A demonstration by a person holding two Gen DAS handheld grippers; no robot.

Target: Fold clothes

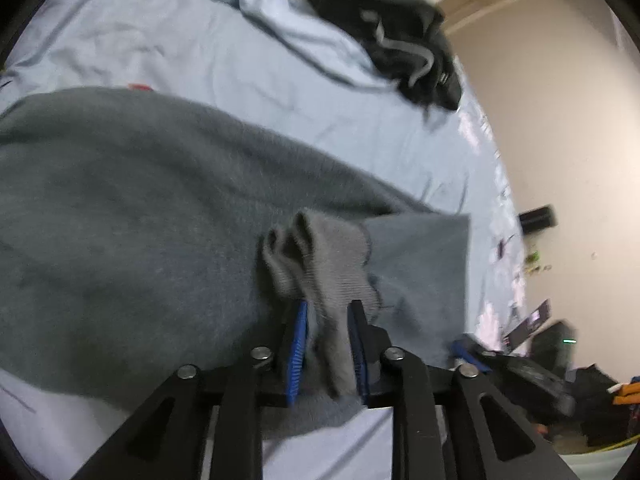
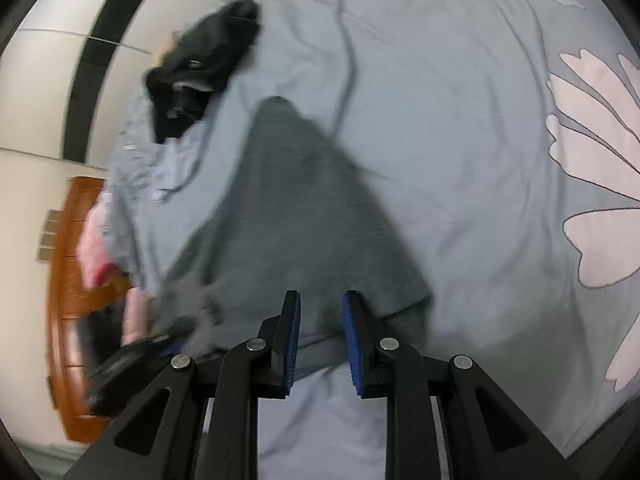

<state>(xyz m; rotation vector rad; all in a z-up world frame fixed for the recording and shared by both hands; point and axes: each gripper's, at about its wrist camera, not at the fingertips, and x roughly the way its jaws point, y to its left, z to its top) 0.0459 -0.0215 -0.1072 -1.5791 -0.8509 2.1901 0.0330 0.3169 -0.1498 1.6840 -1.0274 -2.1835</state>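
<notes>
A grey-blue sweater (image 1: 132,208) lies spread on the light blue bedsheet (image 1: 240,72). My left gripper (image 1: 328,316) is shut on the sweater's ribbed grey cuff (image 1: 320,260), which bunches up between the blue pads. In the right wrist view the same sweater (image 2: 296,208) runs away from me in a long dark wedge. My right gripper (image 2: 320,308) sits over its near hem with the blue pads apart, and the cloth between them looks loose. The left gripper shows blurred at the lower left of that view (image 2: 160,340).
A black garment with a grey drawstring (image 1: 396,36) lies crumpled at the far edge of the bed; it also shows in the right wrist view (image 2: 204,68). A light blue garment (image 2: 160,168) lies beside it. A wooden headboard (image 2: 68,280) stands left. Floor clutter (image 1: 560,360) lies beyond the bed.
</notes>
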